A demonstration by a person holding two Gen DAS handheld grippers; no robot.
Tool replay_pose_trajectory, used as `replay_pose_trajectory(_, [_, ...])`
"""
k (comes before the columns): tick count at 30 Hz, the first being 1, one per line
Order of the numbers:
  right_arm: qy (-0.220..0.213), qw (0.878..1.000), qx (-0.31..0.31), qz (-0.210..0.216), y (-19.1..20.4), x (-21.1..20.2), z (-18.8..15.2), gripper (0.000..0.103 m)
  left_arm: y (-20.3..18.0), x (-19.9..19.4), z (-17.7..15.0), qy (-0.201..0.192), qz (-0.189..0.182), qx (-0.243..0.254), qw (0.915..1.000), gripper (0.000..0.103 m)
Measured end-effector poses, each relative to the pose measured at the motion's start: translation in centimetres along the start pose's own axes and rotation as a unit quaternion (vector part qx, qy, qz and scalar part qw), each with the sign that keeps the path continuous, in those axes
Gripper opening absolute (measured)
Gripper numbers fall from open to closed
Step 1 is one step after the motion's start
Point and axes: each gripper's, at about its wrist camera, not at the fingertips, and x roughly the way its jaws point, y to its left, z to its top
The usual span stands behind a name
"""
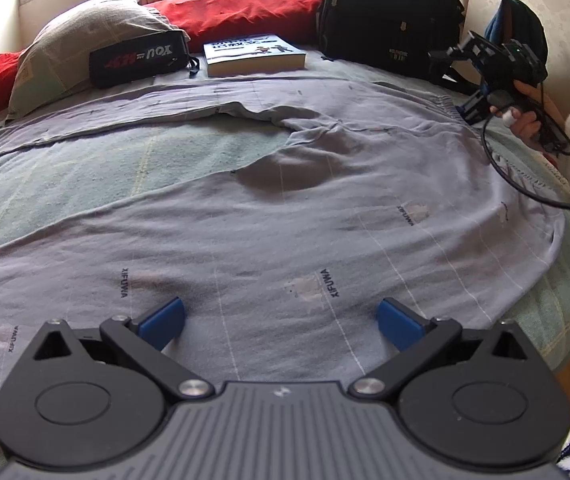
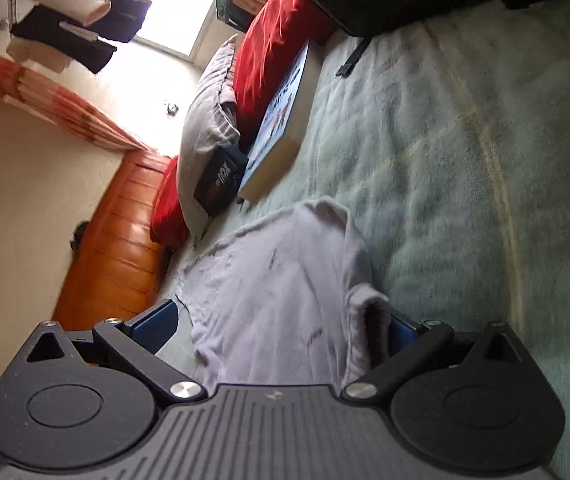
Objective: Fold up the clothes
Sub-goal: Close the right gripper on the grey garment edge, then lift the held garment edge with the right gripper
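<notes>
With the pale lilac cotton trousers [image 1: 285, 208] spread flat on the green blanketed bed [image 1: 85, 168], my left tool [image 1: 281, 318] hovers spread wide over one leg and my right tool [image 2: 281, 326], also unclenched, straddles the waistband edge, so I judge a pinch-and-fold comes next.

Your trousers [image 1: 285, 208] are lying spread across the bed [image 1: 85, 176], with your left gripper [image 1: 281, 322] hovering over their near part. Behind them a pouch [image 1: 139, 60] is leaning on the pillow [image 1: 85, 36], the book [image 1: 253, 54] lying right of it, the backpack [image 1: 389, 12] standing further right.
</notes>
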Motion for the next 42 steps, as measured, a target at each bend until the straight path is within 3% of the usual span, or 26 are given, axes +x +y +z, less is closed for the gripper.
replay_pose_trajectory(6, [-0.005, 1.0, 0.009, 0.022, -0.6, 1.7, 1.9, 0.103, 0.4, 0.1, 0.1, 0.0, -0.009, -0.008, 0.9999, 0.102])
replay_pose_trajectory(12, [0.075, 0.997, -0.038, -0.003, 1.3, 3.4, 1.6, 0.103, 0.6, 0.5, 0.1, -0.006, -0.014, -0.009, 0.9998, 0.102])
replay_pose_trajectory(20, [0.065, 0.998, -0.012, -0.016, 0.2, 5.6, 5.0, 0.103, 0.7, 0.5, 0.0, -0.011, -0.02, -0.009, 0.9997, 0.102])
replay_pose_trajectory(27, [0.092, 0.995, -0.043, -0.008, 1.1, 4.6, 3.0, 0.099, 0.9, 0.5, -0.1, -0.015, -0.026, -0.008, 0.9995, 0.102])
replay_pose_trajectory(30, [0.09, 0.995, -0.039, -0.018, 0.1, 4.4, 3.5, 0.082, 1.0, 0.6, -0.1, -0.016, -0.028, -0.008, 0.9994, 0.102])
replay_pose_trajectory(31, [0.089, 0.995, -0.038, -0.024, -0.2, 4.3, 3.7, 0.072, 1.0, 0.6, -0.2, -0.017, -0.028, -0.007, 0.9994, 0.102])
replay_pose_trajectory(33, [0.087, 0.995, -0.031, -0.044, -0.9, 4.1, 4.1, 0.045, 1.0, 0.5, -0.2, -0.017, -0.029, -0.007, 0.9994, 0.102])
replay_pose_trajectory(34, [0.088, 0.994, -0.032, -0.062, -1.5, 3.9, 4.0, 0.015, 1.0, 0.5, -0.2, -0.018, -0.029, -0.008, 0.9994, 0.102])
replay_pose_trajectory(35, [0.089, 0.992, -0.034, -0.083, -1.9, 3.8, 4.0, 0.002, 1.0, 0.5, -0.2, -0.018, -0.029, -0.008, 0.9994, 0.102])
replay_pose_trajectory(42, [0.046, 0.996, -0.049, -0.064, -2.7, 2.8, 2.7, 0.002, 1.0, 0.5, -0.3, -0.021, -0.029, -0.006, 0.9993, 0.102])
